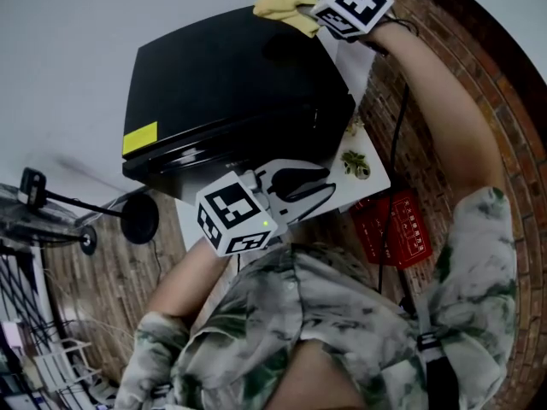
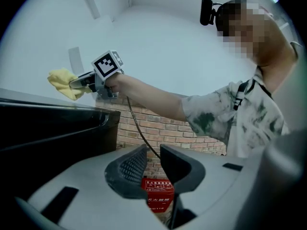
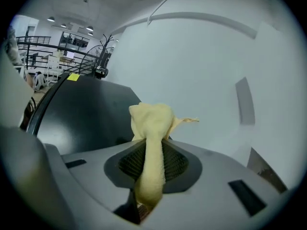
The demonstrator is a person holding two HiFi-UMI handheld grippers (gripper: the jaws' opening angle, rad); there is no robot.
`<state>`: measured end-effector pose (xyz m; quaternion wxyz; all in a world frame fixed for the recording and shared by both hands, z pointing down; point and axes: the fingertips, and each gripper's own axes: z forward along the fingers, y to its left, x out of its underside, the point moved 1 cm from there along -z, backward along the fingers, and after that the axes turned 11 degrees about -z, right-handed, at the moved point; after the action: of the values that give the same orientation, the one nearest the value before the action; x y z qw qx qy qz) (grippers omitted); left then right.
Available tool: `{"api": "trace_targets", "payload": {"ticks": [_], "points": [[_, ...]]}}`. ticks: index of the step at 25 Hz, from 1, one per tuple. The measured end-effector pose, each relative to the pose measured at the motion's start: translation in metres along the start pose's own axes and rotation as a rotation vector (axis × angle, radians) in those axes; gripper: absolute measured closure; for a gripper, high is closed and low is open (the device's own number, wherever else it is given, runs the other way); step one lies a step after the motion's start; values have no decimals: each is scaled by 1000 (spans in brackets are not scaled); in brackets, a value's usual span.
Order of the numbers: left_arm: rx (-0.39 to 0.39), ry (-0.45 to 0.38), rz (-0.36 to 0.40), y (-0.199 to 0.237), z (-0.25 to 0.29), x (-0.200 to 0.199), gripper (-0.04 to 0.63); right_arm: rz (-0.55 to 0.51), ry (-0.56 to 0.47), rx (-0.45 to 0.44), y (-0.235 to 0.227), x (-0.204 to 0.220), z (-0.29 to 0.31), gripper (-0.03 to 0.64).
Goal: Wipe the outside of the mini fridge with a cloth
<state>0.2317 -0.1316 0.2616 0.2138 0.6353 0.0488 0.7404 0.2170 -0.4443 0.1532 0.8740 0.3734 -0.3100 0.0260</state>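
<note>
we note right gripper [image 3: 152, 152] clamped on yellow cloth [image 1: 280, 0] at mini fridge [image 1: 231, 84] top, 1 o'clock corner; cloth's tail hidden in the jaws. left gripper [image 2: 153, 159] narrowly parted, empty, at fridge's 5 o'clock.

Left hand-held gripper [image 2: 153, 151] (jaws apart) beside mini fridge [image 2: 48, 128]; right hand-held gripper [image 2: 78, 83] clasps cloth [image 2: 61, 82].

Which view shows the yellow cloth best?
Right gripper view: the yellow cloth sits central, clamped between the jaws. The head view shows it small at the back of the mini fridge; the left gripper view, a distant bunch.
</note>
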Motion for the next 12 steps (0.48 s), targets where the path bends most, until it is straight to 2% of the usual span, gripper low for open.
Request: {"api": "trace_targets", "payload": {"ticks": [3, 8, 12], "points": [[-14, 4, 5, 1, 11, 0, 503, 10, -33, 29, -11, 7, -17, 523], [-36, 17, 30, 3, 35, 6, 503, 79, -69, 74, -30, 46, -26, 522], [-53, 12, 4, 5, 53, 11, 503, 154, -110, 78, -33, 77, -21, 522]]}}
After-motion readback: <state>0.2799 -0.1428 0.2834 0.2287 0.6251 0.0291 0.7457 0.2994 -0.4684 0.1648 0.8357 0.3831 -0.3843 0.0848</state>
